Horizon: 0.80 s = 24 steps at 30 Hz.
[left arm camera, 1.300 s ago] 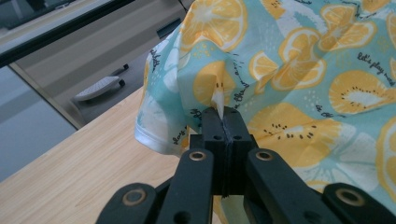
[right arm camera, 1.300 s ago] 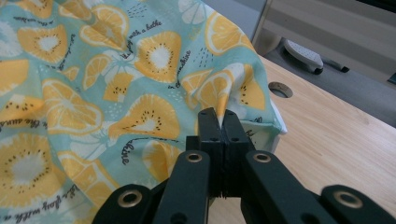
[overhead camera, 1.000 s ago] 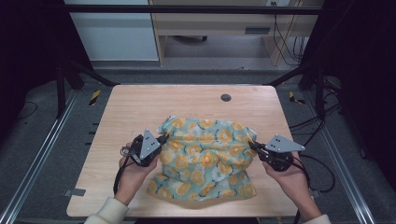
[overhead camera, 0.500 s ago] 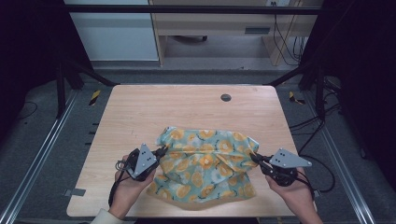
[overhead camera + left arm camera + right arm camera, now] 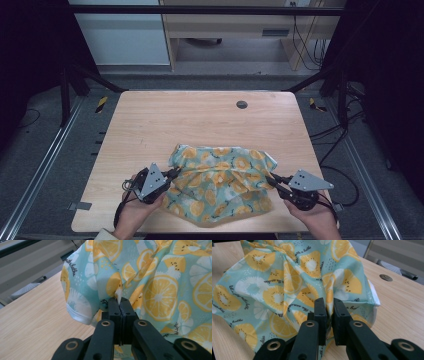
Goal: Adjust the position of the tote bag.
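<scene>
While the jaws of the left gripper (image 5: 119, 305) are pressed fully together on a small fold of the cloth (image 5: 220, 185), the jaws of the right gripper (image 5: 329, 308) stand with a narrow gap and have just been opening a little; a pleat of the fabric sits between them, and I cannot tell if the pads press it any more. Around the jaws, in both gripper views, the teal fabric with its lemon and kiwi slices rises in loose folds, and a white hem shows at the lower left of the left gripper view. In the high view the left gripper (image 5: 170, 176) and the right gripper (image 5: 274, 180) hold the two sides of the cloth, which lies in the lower middle of the frame, near the front edge of the table (image 5: 165, 120). My judgement is that the laying down is nearly done: the cloth rests on the wood, but it is wrinkled and bunched in the middle. Releasing both sides and smoothing or folding seem to remain.
</scene>
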Tool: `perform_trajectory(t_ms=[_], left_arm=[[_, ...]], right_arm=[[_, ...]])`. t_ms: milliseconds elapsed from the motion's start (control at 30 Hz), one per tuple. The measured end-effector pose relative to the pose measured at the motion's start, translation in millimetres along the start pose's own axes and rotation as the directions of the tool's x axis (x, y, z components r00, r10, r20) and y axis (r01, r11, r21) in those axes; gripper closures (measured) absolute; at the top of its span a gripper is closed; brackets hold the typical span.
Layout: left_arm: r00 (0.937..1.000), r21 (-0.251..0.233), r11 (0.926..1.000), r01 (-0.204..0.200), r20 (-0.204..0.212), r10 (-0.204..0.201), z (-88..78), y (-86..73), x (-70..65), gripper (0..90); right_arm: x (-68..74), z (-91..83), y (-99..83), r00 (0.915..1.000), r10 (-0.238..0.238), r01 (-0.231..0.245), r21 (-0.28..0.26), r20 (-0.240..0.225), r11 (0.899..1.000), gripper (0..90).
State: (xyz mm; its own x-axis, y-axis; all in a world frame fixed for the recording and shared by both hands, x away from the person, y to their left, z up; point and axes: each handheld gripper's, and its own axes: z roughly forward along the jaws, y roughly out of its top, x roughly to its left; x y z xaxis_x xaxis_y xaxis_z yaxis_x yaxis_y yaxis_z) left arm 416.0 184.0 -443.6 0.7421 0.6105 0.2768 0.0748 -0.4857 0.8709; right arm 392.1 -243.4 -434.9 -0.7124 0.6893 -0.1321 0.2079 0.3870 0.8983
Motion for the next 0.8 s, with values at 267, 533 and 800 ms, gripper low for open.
perform_trajectory(t_ms=[267, 533, 800], left_arm=[[1.0, -0.002, 1.0, 0.001, 0.005, -0.001, 0.8, 0.4, 0.3, 90.0], [0.9999, 0.0, 1.0, -0.007, 0.008, 0.007, 1.0, 0.7, 0.9, 90.0], [0.9999, 0.003, 1.0, -0.006, 0.012, 0.006, 2.3, 0.2, 2.1, 90.0]], right_arm=[[-2.5, 2.9, 3.3, 0.9998, 0.02, -0.02, 0.004, 0.002, 1.0, 73.2], [-10.3, 2.8, 5.0, 0.9976, 0.066, -0.067, 0.015, 0.022, 0.998, 61.1], [-22.0, 2.4, 11.1, 0.992, 0.119, -0.12, 0.031, 0.041, 0.992, 47.0]])
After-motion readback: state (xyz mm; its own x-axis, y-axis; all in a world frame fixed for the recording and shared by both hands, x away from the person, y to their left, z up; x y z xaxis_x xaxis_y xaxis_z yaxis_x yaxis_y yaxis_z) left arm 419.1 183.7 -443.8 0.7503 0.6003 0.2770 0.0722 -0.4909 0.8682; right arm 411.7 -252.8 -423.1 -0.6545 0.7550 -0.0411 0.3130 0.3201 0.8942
